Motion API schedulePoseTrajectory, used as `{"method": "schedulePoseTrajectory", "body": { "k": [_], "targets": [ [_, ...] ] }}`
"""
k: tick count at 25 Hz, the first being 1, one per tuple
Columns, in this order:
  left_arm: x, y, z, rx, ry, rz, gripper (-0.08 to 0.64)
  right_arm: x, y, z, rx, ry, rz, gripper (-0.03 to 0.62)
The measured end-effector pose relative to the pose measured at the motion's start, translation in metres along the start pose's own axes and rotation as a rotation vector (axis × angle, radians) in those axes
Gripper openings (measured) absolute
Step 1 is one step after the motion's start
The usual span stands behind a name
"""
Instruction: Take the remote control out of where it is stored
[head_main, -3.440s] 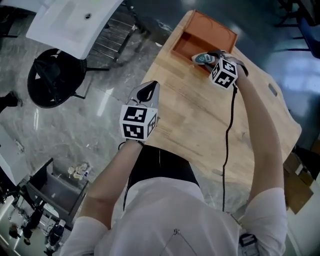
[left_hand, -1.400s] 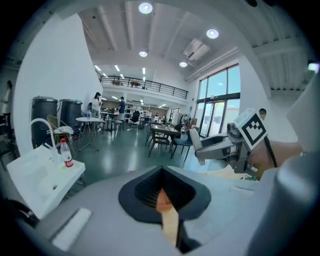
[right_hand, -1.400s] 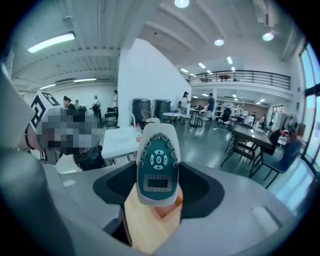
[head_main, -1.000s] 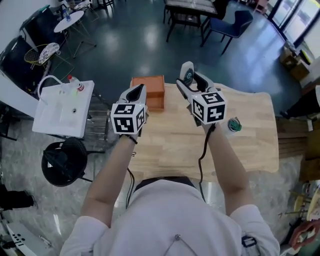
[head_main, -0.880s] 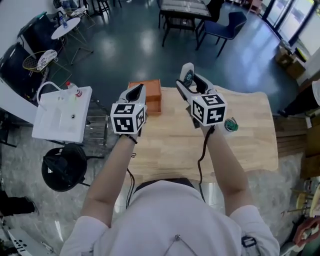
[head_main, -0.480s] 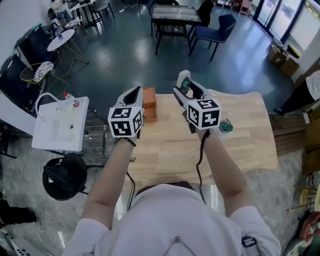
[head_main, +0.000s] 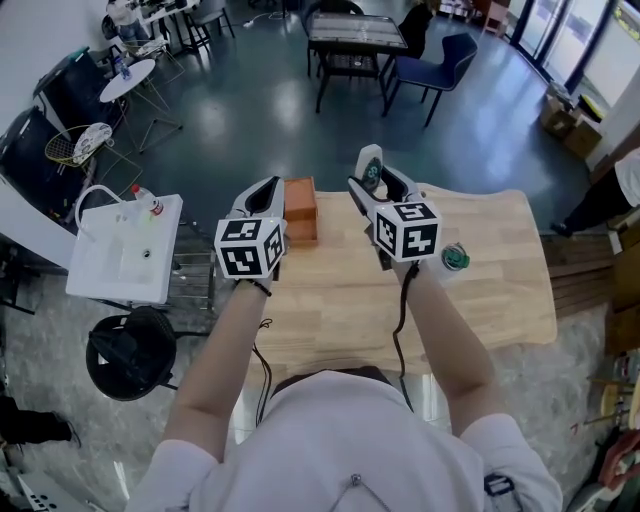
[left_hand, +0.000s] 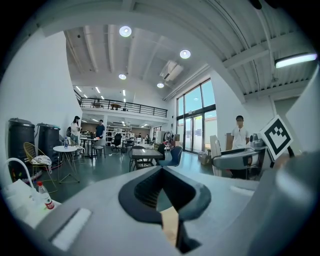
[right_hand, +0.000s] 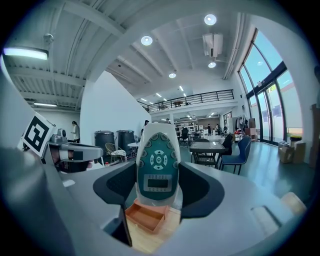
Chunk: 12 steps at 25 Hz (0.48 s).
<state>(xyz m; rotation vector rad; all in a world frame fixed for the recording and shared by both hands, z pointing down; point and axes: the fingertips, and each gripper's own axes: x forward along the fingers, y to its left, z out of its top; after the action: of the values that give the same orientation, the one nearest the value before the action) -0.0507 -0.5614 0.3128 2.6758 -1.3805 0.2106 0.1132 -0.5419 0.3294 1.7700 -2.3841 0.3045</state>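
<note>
Holding remote clear of box.
Head view: right gripper (head_main: 372, 178) grips the remote (head_main: 371, 163) upright above the table (head_main: 480, 280); box (head_main: 300, 210) shows beside left gripper (head_main: 262, 195). Left gripper view: jaws seemingly together, empty. Right gripper view: jaws clamp the remote's sides, box below.

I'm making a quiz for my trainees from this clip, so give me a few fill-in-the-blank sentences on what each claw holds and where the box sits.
1. The right claw is shut on a white and teal ____.
2. The left claw is shut and holds ____.
3. The orange box sits on the wooden ____.
Missing words: remote control; nothing; table.
</note>
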Motion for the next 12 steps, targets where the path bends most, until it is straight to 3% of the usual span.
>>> {"method": "schedulePoseTrajectory", "body": {
  "k": [12],
  "targets": [
    [-0.0064, 0.0089, -0.0053, -0.011, 0.003, 0.018, 0.0, -0.0011, 0.0027, -0.0007, -0.013, 0.002, -0.01, 0.299]
  ]
}}
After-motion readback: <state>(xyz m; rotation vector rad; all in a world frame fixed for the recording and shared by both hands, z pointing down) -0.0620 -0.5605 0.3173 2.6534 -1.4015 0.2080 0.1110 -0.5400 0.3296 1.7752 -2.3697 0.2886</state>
